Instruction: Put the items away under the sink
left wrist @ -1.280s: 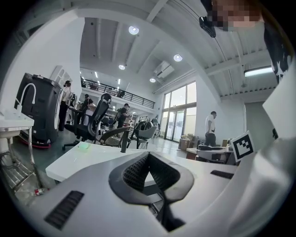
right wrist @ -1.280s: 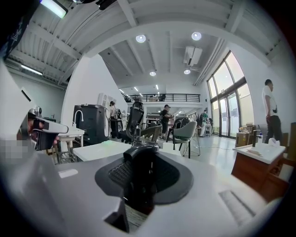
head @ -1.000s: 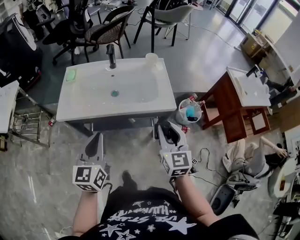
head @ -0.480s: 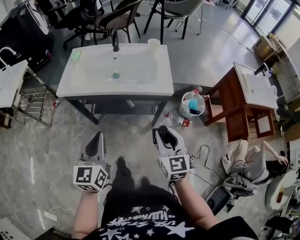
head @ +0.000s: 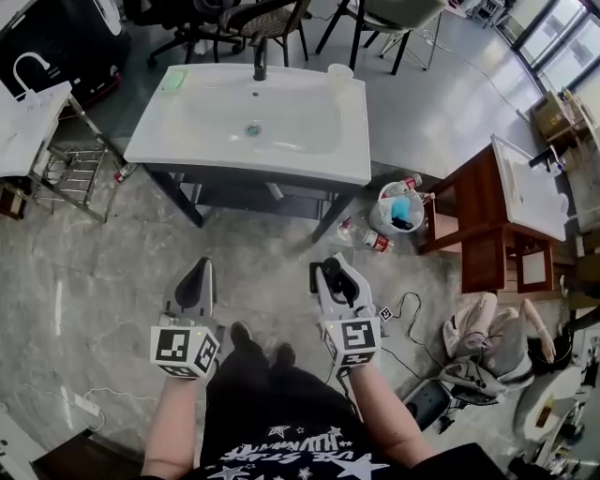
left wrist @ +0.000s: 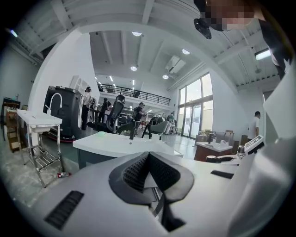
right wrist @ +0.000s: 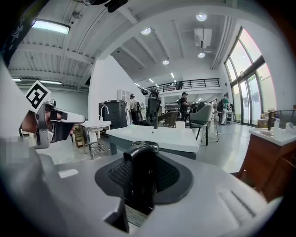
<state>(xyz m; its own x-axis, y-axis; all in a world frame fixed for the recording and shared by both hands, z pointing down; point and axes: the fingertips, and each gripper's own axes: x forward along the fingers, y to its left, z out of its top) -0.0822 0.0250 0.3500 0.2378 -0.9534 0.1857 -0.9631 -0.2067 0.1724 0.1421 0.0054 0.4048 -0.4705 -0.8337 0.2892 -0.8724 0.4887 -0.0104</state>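
Sink ahead, one item in hand: you stand on the grey marble floor facing the white sink, with both grippers held low and well short of its front edge. The right gripper has its fingers clamped on a black item, which stands upright between the pads. The left gripper carries nothing, its fingers pressed together at the tips.

The sink's surface bears three things along its far rim: one black faucet, one green bar and one pale cup. Beneath the basin, a dark frame with slanted legs bounds the space under the sink.

To the right of that frame stands a white bucket. One red-capped bottle leans at its rim and another lies on the floor just beside it. A third small bottle lies near the metal rack on the left, and that rack carries a second sink. A third sink sits on a wooden stand at the right. Cables trail over the floor just right of the hand that holds the item. Two chairs stand behind the sink.

The floor between your grippers and the frame lies open. The bucket and its bottles crowd the right corner, and the rack closes in on the left.
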